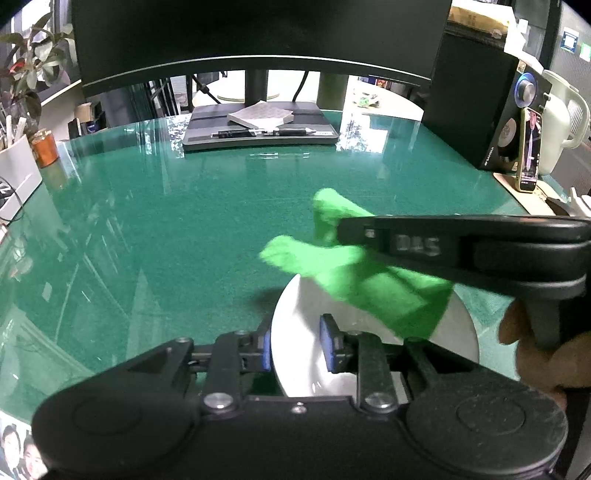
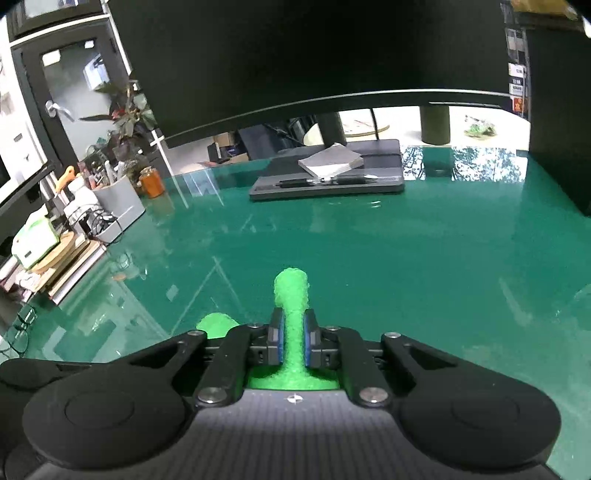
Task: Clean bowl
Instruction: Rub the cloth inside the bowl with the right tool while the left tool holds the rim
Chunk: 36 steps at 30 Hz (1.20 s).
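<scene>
A white bowl (image 1: 306,306) sits on the green desk mat (image 1: 184,229), close in front of the left wrist camera. My left gripper (image 1: 295,343) is shut on its near rim, one blue pad (image 1: 264,350) outside the wall and the other inside. A bright green cloth (image 1: 332,266) hangs over the bowl's far side. My right gripper (image 1: 347,232) reaches in from the right, shut on that cloth. In the right wrist view the cloth (image 2: 291,288) sticks out forward between the pads of the right gripper (image 2: 293,332); the bowl is hidden there.
A large monitor (image 1: 258,33) stands at the back; on its base (image 1: 258,129) lie a notepad and pens. A black speaker (image 1: 476,110), a phone (image 1: 530,151) and a white jug are at the right. A plant, an orange jar (image 2: 151,182) and a grey holder line the left edge.
</scene>
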{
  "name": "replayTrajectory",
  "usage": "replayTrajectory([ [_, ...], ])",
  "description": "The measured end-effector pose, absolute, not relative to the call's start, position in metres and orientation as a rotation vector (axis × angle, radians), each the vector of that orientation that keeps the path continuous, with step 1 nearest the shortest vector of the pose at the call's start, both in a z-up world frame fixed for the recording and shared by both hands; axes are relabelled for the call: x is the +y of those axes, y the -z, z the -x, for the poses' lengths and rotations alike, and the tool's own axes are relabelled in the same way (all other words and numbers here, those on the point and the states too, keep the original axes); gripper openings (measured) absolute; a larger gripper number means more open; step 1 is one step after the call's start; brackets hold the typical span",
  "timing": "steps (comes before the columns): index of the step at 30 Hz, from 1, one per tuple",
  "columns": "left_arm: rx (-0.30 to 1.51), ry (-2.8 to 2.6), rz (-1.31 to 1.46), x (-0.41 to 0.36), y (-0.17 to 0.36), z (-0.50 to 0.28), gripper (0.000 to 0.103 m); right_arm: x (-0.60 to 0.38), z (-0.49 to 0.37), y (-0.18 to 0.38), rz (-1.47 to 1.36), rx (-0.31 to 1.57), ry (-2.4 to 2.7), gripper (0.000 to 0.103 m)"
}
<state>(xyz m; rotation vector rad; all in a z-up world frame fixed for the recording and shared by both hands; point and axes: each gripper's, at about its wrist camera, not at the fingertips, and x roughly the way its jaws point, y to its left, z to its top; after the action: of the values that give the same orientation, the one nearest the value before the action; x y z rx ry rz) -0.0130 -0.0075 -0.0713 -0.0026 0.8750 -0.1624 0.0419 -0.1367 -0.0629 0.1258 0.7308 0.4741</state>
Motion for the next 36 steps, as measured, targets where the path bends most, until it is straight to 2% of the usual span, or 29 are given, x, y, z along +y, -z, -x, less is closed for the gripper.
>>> replayTrajectory([
  [36,0.878,0.169,-0.005,-0.010,0.074,0.009,0.030,-0.149,-0.038,0.063,-0.124,0.727,-0.416,0.010],
])
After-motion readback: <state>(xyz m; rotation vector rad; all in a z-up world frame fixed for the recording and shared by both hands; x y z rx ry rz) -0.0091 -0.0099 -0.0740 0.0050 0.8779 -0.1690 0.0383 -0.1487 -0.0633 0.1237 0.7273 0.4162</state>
